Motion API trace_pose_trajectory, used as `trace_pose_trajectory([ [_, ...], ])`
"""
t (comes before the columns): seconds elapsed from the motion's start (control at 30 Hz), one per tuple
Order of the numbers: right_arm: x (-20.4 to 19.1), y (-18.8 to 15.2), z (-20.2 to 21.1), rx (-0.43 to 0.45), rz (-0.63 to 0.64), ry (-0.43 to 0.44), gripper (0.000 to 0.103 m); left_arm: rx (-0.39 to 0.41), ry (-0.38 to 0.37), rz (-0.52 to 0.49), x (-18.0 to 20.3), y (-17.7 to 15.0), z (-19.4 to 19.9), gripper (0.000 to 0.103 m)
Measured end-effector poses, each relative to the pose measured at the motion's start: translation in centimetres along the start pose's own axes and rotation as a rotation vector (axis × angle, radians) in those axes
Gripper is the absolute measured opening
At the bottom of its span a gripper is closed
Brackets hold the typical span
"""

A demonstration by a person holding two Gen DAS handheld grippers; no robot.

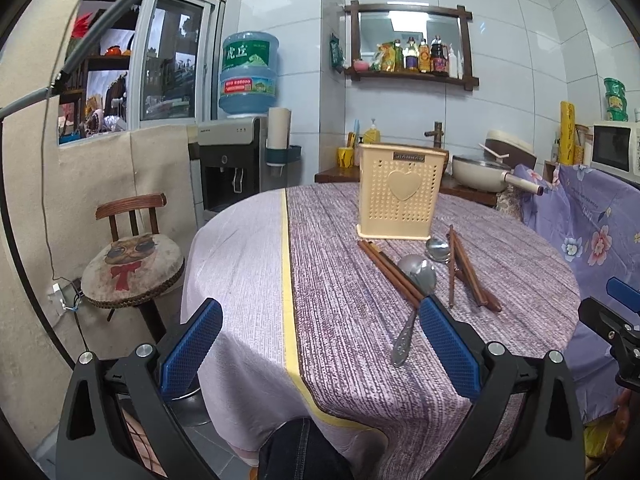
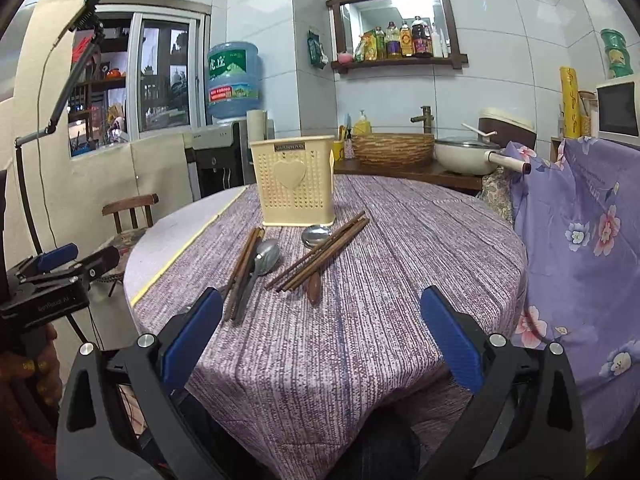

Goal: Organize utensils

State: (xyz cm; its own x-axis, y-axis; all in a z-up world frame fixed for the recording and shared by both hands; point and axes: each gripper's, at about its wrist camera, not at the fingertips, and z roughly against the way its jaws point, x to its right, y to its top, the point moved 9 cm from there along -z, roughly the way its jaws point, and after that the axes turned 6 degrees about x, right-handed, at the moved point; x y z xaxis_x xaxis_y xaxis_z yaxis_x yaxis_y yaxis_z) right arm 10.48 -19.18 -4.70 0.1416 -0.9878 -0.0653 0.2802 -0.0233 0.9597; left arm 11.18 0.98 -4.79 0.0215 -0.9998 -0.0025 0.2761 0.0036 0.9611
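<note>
A round table (image 2: 400, 340) draped in a purple striped cloth is seen in a white-tiled kitchen. A cream perforated utensil holder (image 2: 294, 182) stands upright on it. Just in front of the holder, chopsticks (image 2: 320, 258) and metal spoons (image 2: 266, 258) are scattered flat on the cloth. Behind the holder, a water dispenser (image 2: 218, 152) and a wall shelf of bottles (image 2: 400, 40) are visible. The left gripper (image 1: 320, 350) and right gripper (image 2: 322, 342) are held over the table's near edge, jaws spread wide and holding nothing.

water jug (image 1: 249, 72) label reads 虎丘; other labels too small to read
</note>
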Motion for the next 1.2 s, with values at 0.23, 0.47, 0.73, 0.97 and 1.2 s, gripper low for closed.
trace_pose_trajectory([
  [0.23, 2.0, -2.1, -4.2, -0.151, -0.046, 0.003, 0.098, -0.163, 0.002, -0.016, -0.5, -1.9, -3.2, 0.098],
  [0.47, 3.5, -1.1, -8.9, -0.236, -0.077, 0.039, 0.098, -0.240, -0.033, -0.003, -0.3, -1.0, -6.0, 0.098],
  [0.73, 4.1, 1.1, -15.8, -0.356, -0.124, 0.057, 0.081, -0.374, -0.116, 0.000, 2.2, 0.5, -11.1, 0.084],
  [0.97, 4.6, 1.0, -21.6, -0.466, -0.153, 0.019, 0.066, -0.463, -0.141, -0.023, 4.7, 0.0, -14.4, 0.073],
  [1.2, 3.4, 0.3, -24.9, -0.526, -0.137, 0.025, 0.065, -0.497, -0.126, -0.085, 6.6, -0.6, -16.4, 0.072],
])
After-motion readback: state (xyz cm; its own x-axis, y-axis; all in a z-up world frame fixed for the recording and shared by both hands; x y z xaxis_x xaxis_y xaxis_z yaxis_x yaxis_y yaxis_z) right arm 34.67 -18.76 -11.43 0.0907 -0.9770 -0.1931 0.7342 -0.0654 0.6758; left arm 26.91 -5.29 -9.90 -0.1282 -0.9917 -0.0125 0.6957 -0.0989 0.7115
